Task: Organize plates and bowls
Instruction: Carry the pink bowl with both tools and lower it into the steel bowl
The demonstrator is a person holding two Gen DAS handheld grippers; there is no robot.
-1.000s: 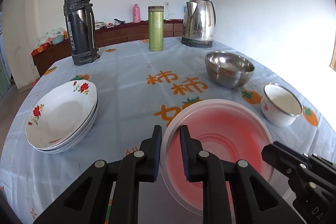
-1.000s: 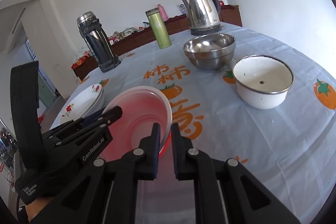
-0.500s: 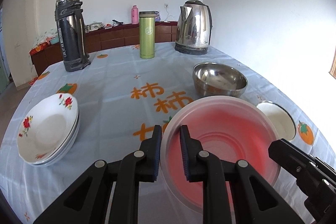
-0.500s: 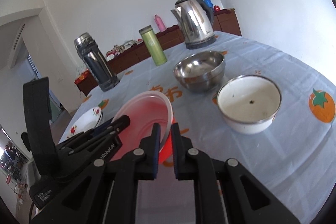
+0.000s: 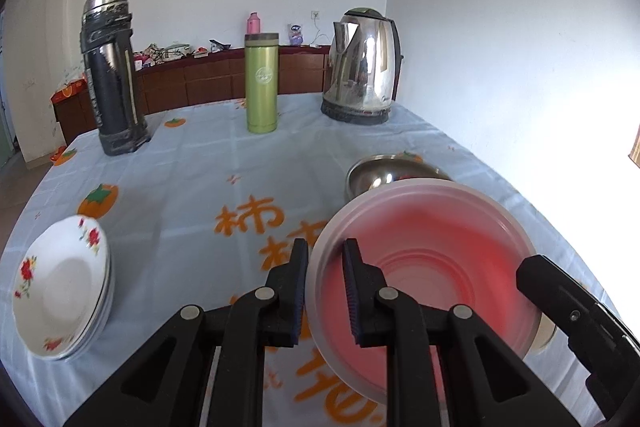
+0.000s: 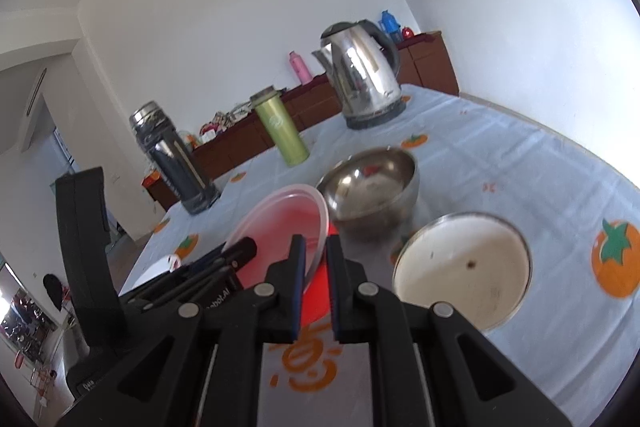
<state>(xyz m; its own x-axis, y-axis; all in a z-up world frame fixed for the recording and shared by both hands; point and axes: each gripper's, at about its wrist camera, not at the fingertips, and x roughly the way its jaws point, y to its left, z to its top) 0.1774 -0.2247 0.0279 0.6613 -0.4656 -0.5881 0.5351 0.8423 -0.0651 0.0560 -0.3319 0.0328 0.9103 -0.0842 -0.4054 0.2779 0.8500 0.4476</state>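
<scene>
Between both grippers' fingers [image 5: 299,263] sits the red bowl's rim [image 5: 424,263].

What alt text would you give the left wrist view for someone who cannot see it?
The left gripper is shut on the rim of a pink plastic bowl, held above a tablecloth printed with orange fruit. Stacked floral plates sit left; a steel bowl, kettle and two flasks stand beyond.

A translucent pink plastic bowl [image 5: 432,267] hangs tilted above the tabletop, gripped at opposite rims. Beyond it sit a steel bowl [image 6: 372,187] and a white enamel bowl [image 6: 462,265]. Floral plates [image 5: 60,287] are stacked far left.
</scene>
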